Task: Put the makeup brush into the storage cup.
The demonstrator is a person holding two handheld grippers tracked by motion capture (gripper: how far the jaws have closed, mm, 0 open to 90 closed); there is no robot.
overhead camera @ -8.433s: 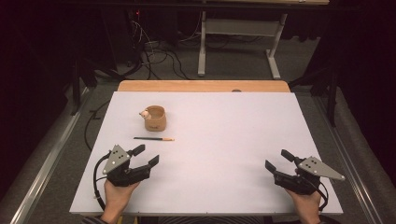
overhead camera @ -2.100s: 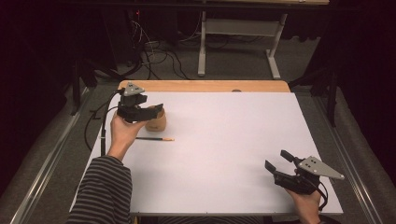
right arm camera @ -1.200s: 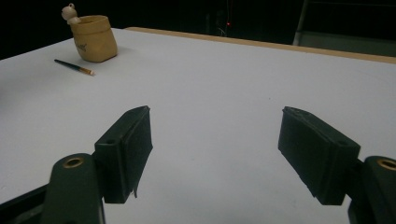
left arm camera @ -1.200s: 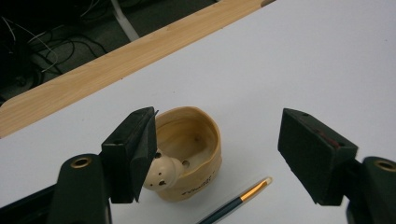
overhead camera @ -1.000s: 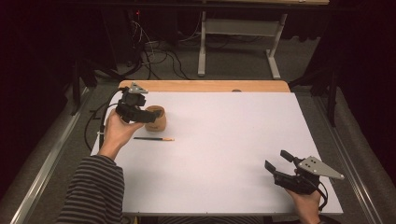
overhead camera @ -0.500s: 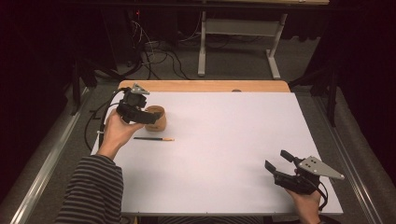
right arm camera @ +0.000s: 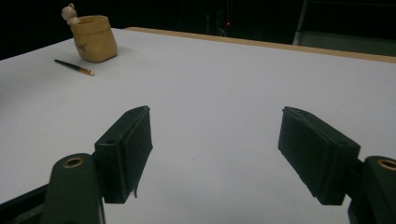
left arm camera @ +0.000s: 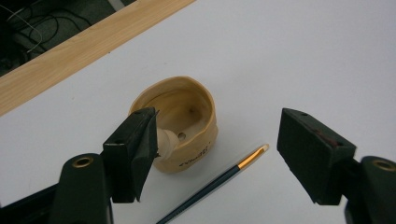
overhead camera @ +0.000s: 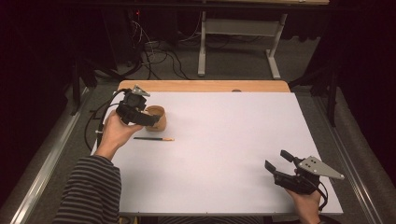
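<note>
A person's left gripper [overhead camera: 148, 118] hovers with jaws spread wide over a tan cup [overhead camera: 156, 117] at the upper left of the high view, near the wooden strip [overhead camera: 205, 86] that edges the white table [overhead camera: 224, 154]. In the left gripper view the cup [left arm camera: 180, 123] sits at centre frame, its rim pinched out of round, a small rounded figure [left arm camera: 166, 139] clinging to its near wall just beside the left jaw. A thin paintbrush [left arm camera: 215, 182] lies on the table just beside the cup, toward the lower middle of that frame.

To grip well, the jaws look best lowered to straddle the cup's wall, clear of the figure and the brush, then closed gently, since the soft-looking rim may buckle.

The right gripper [overhead camera: 280, 164] rests at the lower right of the high view, jaws wide and holding nothing.

The print on the cup's side is too small to read. The brush's handle end is cut off at the frame's bottom edge. Whether the left jaw touches the figure cannot be told.
</note>
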